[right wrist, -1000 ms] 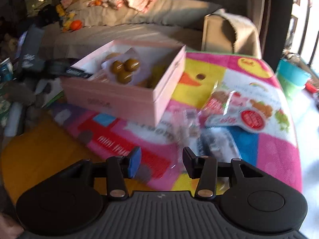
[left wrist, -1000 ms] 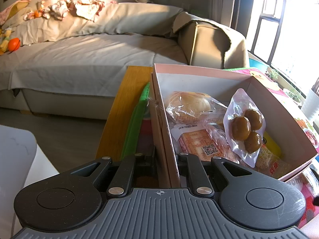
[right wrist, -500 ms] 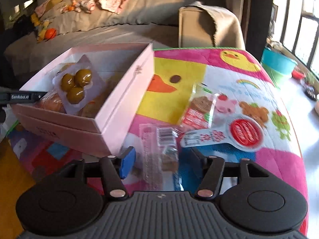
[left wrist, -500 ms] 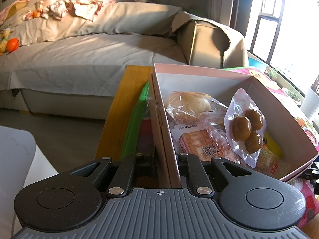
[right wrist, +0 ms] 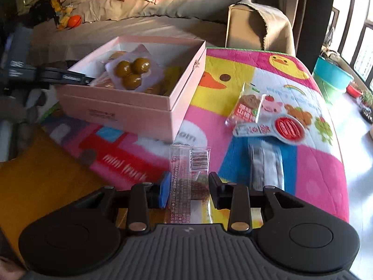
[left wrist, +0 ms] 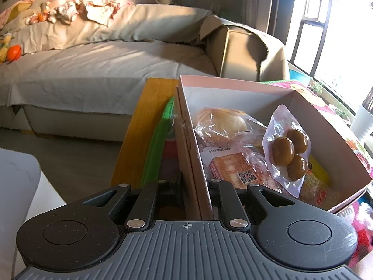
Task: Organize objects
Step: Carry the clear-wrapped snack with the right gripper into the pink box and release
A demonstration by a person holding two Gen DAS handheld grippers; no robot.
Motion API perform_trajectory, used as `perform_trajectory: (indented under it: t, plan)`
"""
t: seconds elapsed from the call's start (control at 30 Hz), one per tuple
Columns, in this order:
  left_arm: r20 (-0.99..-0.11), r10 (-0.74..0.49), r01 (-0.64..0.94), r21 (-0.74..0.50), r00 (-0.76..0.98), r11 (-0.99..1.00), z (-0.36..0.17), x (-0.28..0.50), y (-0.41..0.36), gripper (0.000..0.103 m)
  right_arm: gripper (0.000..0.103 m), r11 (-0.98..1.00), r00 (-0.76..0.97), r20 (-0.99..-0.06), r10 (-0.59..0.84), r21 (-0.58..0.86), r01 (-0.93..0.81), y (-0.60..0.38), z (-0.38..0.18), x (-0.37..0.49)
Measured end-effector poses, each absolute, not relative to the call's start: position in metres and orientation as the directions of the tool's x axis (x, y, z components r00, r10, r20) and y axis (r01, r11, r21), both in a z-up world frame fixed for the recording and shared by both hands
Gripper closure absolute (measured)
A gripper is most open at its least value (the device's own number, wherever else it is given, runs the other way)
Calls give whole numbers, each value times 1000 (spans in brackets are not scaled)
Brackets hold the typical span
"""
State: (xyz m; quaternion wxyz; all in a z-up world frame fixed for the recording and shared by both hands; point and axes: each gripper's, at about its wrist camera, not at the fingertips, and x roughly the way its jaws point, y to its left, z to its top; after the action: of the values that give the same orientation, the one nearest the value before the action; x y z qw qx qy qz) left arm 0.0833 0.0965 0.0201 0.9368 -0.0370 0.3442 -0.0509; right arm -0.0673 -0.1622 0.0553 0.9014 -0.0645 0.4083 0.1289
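Snack packet (right wrist: 188,182) between right gripper (right wrist: 189,192) jaws — pinched.

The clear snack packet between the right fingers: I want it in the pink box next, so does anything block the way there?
Nothing visible does. The snack packet lies on the mat just short of the pink box, which is open on top. Only the near wall must be cleared; the left gripper clamps the far-left wall.

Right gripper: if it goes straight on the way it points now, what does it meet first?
Likely the clear barcoded snack packet already between the right gripper fingers, on the colourful play mat. Beyond it lies the pink box, though depth is uncertain.
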Motion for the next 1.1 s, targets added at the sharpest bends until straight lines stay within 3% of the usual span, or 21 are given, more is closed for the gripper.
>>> perform_trajectory:
  t: [0.2, 0.57, 1.0, 1.1]
  plan:
    - [-639, -126, 72, -110, 759, 991, 20, 84, 97, 88, 69, 953, 684, -709, 172, -56, -298, -155, 103, -98]
    - [-634, -125, 67, -115, 763, 991, 20, 83, 98, 88, 68, 946, 857, -470, 209, -125, -300, -121, 227, -71]
    - [-631, -130, 68, -123, 765, 990, 19, 83, 98, 87, 68, 951, 840, -509, 190, -118, -287, -65, 203, 39]
    - [-629, -137, 71, -129, 765, 989, 19, 84, 98, 87, 58, 956, 831, -522, 193, -91, -279, -62, 196, 58]
